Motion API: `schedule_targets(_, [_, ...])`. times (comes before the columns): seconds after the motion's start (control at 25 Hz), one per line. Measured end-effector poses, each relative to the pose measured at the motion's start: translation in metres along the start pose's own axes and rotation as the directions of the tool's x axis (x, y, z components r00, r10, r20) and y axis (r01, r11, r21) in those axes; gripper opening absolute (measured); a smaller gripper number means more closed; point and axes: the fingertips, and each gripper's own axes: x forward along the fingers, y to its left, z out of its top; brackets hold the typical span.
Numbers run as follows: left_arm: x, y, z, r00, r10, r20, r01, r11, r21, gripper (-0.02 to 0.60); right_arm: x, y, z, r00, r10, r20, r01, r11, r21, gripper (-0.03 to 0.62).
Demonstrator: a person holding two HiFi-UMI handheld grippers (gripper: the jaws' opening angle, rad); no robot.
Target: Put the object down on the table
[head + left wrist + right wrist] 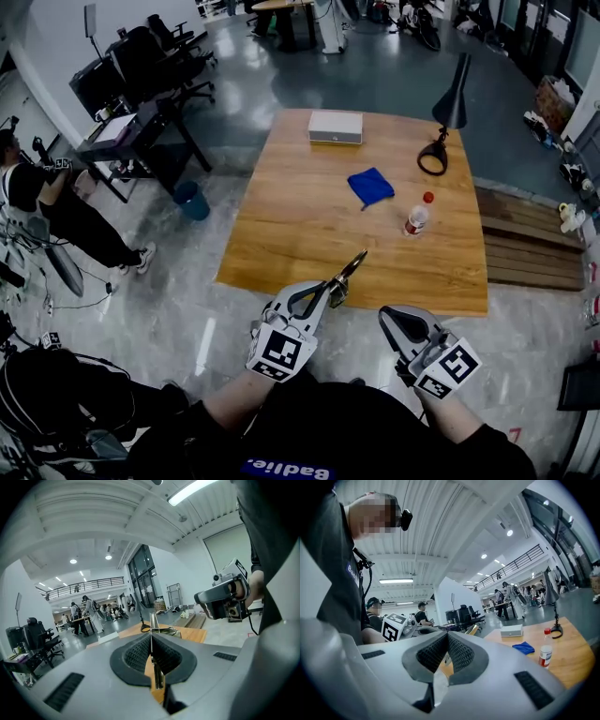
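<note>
My left gripper [322, 292] is shut on a thin metal tool [349, 271] that sticks out forward over the near edge of the wooden table [300, 234]. In the left gripper view the metal tool [154, 622] stands edge-on, pinched between the pads of the left gripper [151, 639]. My right gripper [390, 320] hangs beside it to the right, just short of the table edge, and holds nothing. In the right gripper view the right gripper [447, 637] has its pads together.
On the table lie a blue cloth [371, 186], a small red-capped bottle [416, 219], a white box [335, 127] and a black desk lamp [446, 122]. A blue bin [191, 200] and office chairs stand to the left, wooden pallets [525, 248] to the right.
</note>
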Motion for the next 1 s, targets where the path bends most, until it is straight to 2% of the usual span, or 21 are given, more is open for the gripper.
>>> schedule_targets(0.32, [0.025,0.043,-0.034,0.995,-0.103,-0.018,0.104,0.992,0.071,0.013,0.055,-0.005,0.002,0.996,-0.088,-0.014,0.088,0.996,-0.005,0.005])
schedule_targets(0.64, [0.051,0.074,-0.063,0.977,-0.207,-0.039,0.211,0.966,0.148,0.012,0.103,-0.014,0.002,0.984,-0.177,-0.027,0.177,0.984,-0.002,0.005])
schedule_targets(0.84, [0.076,0.08,-0.081,0.971,-0.226,-0.083,0.238,0.951,0.197,0.013,0.115,-0.027,0.004,0.983,-0.179,-0.036,0.18,0.984,0.002,0.005])
schedule_targets(1.0, [0.1,0.073,-0.101,0.966,-0.213,-0.144,0.245,0.934,0.262,0.013,0.113,-0.039,0.001,0.986,-0.158,-0.047,0.159,0.987,0.008,0.005])
